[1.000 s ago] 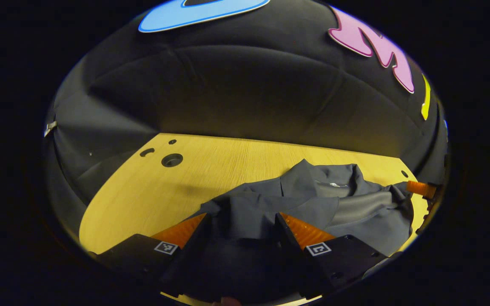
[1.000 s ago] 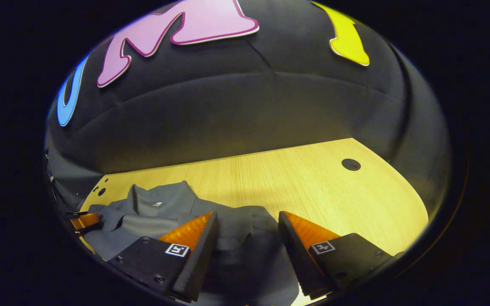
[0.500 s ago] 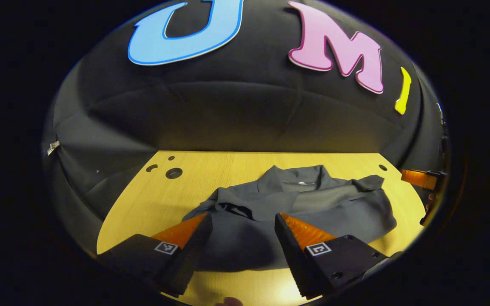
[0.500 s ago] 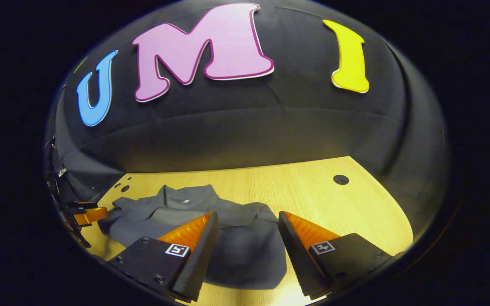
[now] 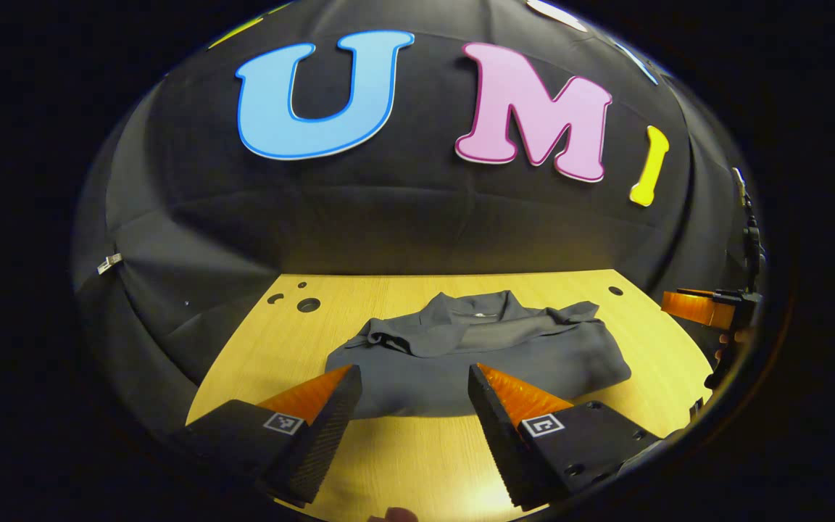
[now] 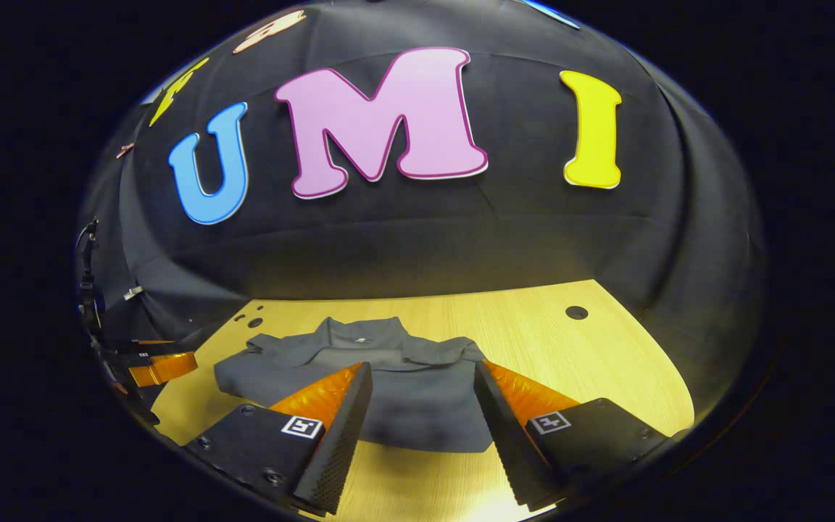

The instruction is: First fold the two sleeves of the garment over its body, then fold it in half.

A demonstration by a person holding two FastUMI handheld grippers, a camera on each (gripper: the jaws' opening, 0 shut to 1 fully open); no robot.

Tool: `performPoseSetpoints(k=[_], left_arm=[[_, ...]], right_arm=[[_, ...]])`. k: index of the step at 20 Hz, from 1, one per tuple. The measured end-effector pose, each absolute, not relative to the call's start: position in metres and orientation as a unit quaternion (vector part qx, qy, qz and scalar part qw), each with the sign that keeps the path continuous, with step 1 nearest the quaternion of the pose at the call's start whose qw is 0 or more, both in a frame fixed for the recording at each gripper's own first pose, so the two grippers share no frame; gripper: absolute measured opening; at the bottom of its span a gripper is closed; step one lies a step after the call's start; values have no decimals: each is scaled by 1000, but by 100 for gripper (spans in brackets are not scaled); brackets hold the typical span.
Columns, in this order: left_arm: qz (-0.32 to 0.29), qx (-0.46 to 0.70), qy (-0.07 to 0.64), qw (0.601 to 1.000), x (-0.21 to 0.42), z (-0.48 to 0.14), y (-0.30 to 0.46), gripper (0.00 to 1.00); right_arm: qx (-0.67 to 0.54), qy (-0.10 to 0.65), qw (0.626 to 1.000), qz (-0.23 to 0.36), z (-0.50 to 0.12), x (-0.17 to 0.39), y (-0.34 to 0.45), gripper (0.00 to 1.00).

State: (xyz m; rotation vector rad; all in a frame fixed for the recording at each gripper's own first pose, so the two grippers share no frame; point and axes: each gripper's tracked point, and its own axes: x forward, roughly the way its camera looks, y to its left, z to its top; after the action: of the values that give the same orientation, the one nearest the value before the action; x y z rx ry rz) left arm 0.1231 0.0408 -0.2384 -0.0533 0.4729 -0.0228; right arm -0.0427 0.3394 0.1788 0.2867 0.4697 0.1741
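The left gripper (image 5: 410, 406) at lower centre of the left gripper view has its fingers spread and empty, as does the right gripper (image 6: 421, 406). The garment (image 5: 483, 355) lies folded mid-frame on the bench (image 5: 417, 464), collar away. Judged soft, light and limp; best pinched at hem corners.

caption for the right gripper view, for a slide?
Open right gripper above a folded grey garment on the wooden table.
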Motion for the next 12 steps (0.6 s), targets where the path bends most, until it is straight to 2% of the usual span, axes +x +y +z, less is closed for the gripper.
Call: performPoseSetpoints(k=[6,12], left_arm=[[-19,-47,218,975,73,-212,37,93],[7,-46,221,974,33,-210,42,93]], right_arm=[[138,216,963,81,203,-83,338,87],[143,227,953,139,198,-119,376,88]])
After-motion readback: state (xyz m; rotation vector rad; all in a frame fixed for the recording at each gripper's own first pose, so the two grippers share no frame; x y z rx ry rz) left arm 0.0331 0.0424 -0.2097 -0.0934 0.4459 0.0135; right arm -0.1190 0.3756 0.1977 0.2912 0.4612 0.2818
